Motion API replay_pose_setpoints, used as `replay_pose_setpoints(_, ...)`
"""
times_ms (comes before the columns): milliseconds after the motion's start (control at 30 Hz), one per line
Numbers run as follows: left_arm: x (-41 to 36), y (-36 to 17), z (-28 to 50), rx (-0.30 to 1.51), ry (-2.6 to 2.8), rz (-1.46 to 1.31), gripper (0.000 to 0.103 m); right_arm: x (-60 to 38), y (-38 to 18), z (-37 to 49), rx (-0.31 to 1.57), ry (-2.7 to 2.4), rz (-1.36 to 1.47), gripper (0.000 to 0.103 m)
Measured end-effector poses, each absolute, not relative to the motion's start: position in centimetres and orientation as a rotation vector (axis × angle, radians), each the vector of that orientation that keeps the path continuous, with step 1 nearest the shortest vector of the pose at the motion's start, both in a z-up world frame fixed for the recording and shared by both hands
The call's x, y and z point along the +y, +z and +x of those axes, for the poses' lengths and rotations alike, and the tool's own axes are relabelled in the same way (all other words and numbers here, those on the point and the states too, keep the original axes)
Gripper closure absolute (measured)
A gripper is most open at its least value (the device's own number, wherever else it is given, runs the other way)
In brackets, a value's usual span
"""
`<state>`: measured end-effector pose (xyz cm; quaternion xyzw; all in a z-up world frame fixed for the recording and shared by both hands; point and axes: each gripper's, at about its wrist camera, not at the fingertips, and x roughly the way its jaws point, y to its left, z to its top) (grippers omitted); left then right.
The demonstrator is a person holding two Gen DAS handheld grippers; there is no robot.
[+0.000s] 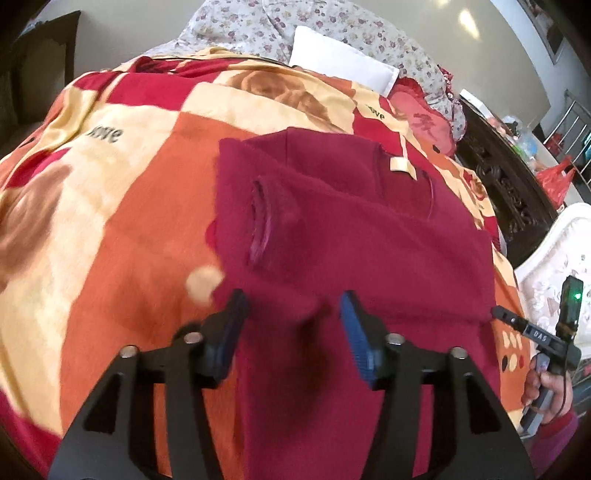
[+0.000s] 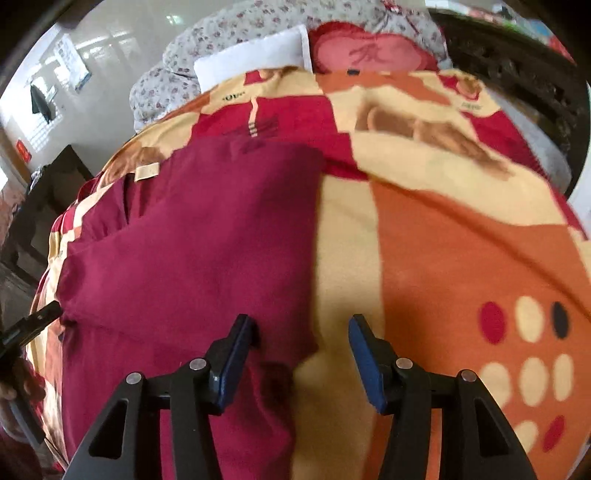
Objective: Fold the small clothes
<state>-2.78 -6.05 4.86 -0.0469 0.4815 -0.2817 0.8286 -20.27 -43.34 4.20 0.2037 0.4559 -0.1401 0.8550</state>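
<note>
A dark red knitted garment lies on a bed blanket, partly folded, with a sleeve cuff on top and a cream neck label. My left gripper is open above its near left edge, jaws apart with red cloth between them, not pinched. In the right wrist view the garment fills the left half. My right gripper is open over its near right edge, left fingertip above the cloth, right fingertip above the blanket. The right gripper also shows in the left wrist view at the garment's right edge.
The bed carries an orange, cream and red patterned blanket. A white pillow, a floral quilt and a pink cushion lie at the head. A dark carved wooden frame and a white headboard stand on the right.
</note>
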Motion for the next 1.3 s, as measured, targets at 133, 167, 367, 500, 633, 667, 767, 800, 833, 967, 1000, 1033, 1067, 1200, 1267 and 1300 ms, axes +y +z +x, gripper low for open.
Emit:
replay_pose_setpoints(133,-4.3,4.4,-5.3,1.06,-0.589,-0.115,0.048,-41.6,2.8,-21.5,1.0,-0.246,0.45,0.051)
replay_pose_setpoints(167,-4.1,4.2,-5.8,1.069,-0.588,-0.115,0.048,-41.1,2.1,-21.6,1.02,-0.272,0.417,0.051)
replay_pose_setpoints(367,-2.8,3.6,-9.4,1.105,-0.583,-0.073,0.048,-42.8,0.7,-22.9,0.964,-0.359,0.529,0.05)
replay_pose_setpoints(500,-1.8,3.5,-11.6,1.106,-0.589,-0.064,0.048,-41.7,1.7,-24.3,0.974,-0.39,0.501,0.05)
replay_pose_setpoints(633,-1.1,3.2,-13.2,1.106,-0.579,-0.044,0.048,-40.8,2.6,-26.5,0.981,-0.329,0.524,0.05)
replay_pose_setpoints(667,-1.0,3.1,-13.4,1.107,-0.576,-0.04,0.048,-40.5,2.8,-27.1,0.976,-0.306,0.528,0.05)
replay_pose_setpoints(767,-0.9,3.0,-14.4,1.101,-0.565,-0.014,0.048,-39.0,3.4,-28.9,0.971,-0.238,0.517,0.05)
replay_pose_setpoints(800,-0.9,3.0,-14.8,1.099,-0.562,-0.002,0.048,-38.4,3.4,-29.4,0.972,-0.22,0.509,0.05)
replay_pose_setpoints(833,-1.0,2.9,-15.1,1.099,-0.559,0.01,0.048,-37.7,3.2,-29.9,0.982,-0.209,0.496,0.05)
replay_pose_setpoints(967,-1.2,2.8,-16.2,1.095,-0.564,0.028,0.048,-36.4,1.9,-31.1,1.034,-0.23,0.453,0.05)
replay_pose_setpoints(1000,-1.2,2.8,-16.2,1.096,-0.565,0.028,0.048,-36.1,1.7,-31.6,1.034,-0.235,0.451,0.05)
replay_pose_setpoints(1033,-1.2,2.8,-16.3,1.097,-0.565,0.027,0.048,-36.0,1.6,-31.8,1.028,-0.236,0.452,0.05)
replay_pose_setpoints(1067,-1.1,2.8,-16.5,1.098,-0.565,0.026,0.048,-36.0,1.5,-32.0,1.024,-0.237,0.453,0.049)
replay_pose_setpoints(1200,-0.9,2.9,-17.1,1.098,-0.572,0.04,0.048,-36.2,1.4,-33.3,1.032,-0.242,0.452,0.045)
replay_pose_setpoints(1267,-0.8,2.8,-17.5,1.101,-0.572,0.041,0.048,-36.2,1.5,-34.3,1.035,-0.241,0.457,0.045)
replay_pose_setpoints(1300,-0.7,2.7,-17.6,1.105,-0.572,0.04,0.048,-36.2,1.6,-34.7,1.034,-0.239,0.461,0.045)
